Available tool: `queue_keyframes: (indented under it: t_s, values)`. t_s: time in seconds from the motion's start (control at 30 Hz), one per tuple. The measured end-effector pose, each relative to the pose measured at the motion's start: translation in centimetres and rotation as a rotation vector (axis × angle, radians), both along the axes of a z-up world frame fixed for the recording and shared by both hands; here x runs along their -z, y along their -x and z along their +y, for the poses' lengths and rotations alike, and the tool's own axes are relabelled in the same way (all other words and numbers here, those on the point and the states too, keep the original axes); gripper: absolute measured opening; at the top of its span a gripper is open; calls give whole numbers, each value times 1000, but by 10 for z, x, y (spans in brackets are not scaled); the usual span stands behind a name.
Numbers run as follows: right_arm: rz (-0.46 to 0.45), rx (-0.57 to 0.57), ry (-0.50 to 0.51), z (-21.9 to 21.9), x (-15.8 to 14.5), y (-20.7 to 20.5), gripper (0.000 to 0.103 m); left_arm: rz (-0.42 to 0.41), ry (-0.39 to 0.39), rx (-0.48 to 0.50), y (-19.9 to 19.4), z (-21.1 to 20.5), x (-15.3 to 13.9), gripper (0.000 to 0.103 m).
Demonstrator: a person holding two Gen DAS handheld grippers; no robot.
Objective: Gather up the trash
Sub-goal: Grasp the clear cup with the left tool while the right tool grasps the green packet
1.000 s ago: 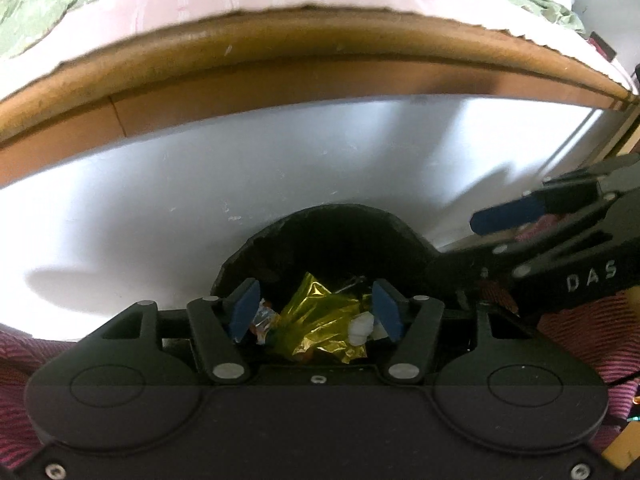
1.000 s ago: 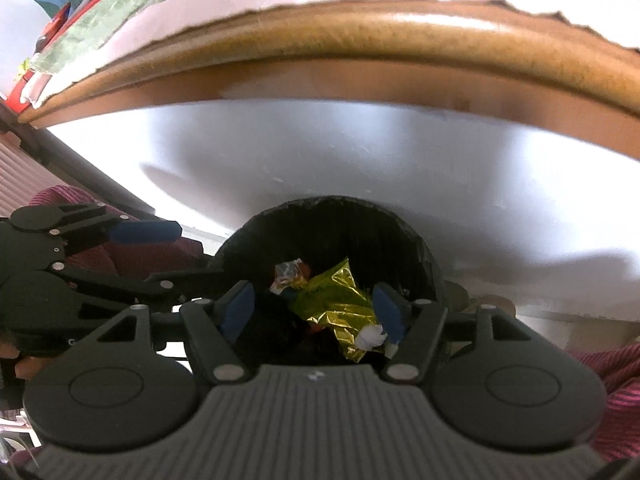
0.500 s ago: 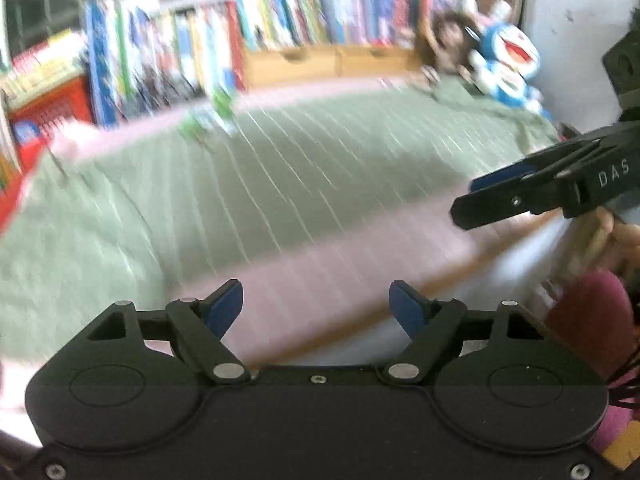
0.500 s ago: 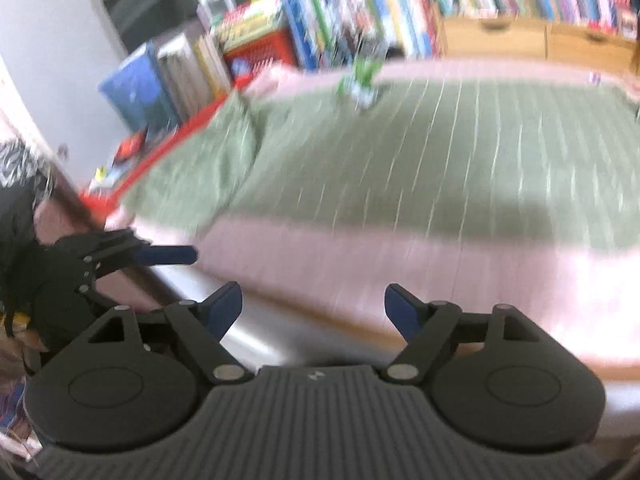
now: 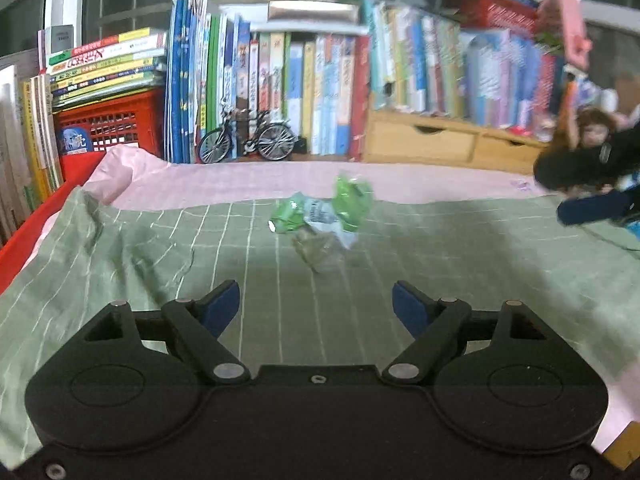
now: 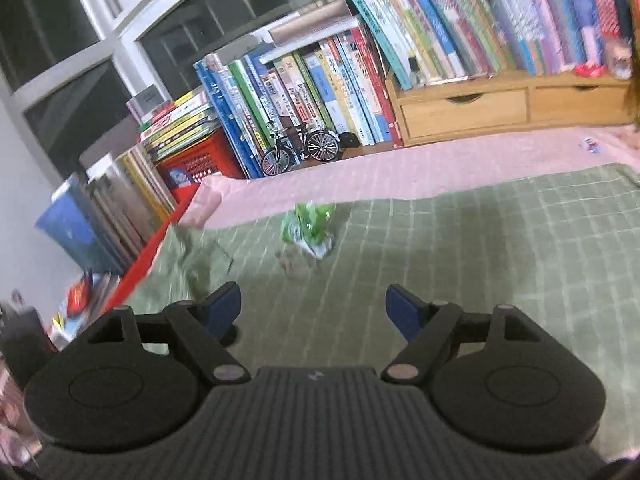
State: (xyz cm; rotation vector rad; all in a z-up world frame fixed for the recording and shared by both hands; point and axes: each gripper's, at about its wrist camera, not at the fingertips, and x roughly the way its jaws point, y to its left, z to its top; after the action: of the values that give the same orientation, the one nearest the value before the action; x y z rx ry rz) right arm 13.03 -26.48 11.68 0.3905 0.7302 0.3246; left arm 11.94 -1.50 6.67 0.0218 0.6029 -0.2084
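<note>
Spreading wide and empty, the left gripper (image 5: 316, 300) and right gripper (image 6: 314, 308) are seen over the green checked blanket (image 5: 440, 280), their jaws having just been opening with nothing between them. A fresh pickup is judged to be in hand. The crumpled green wrappers (image 5: 324, 216) lie ahead on the blanket, well apart from both, short of the toy bicycle (image 5: 248, 140); a forward, downward reach is called for.

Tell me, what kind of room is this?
Probably a bedroom or child's room: a bed with a green checked cover, rows of books behind it, and a model bicycle beside them.
</note>
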Motion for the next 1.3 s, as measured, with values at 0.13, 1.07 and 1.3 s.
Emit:
queue_keyframes:
  t_s: [0.13,1.07,1.3]
  values:
    - [15,22,-56,8,11,-44,88,5,-16,-28,-41,-14,20,83]
    - [177,-42,-127,74,91,-146,36,47,52,-29,-66,0,39,28]
    - [134,-17,-163,51,67,-108,35,25,50,-12,-34,1,17,28]
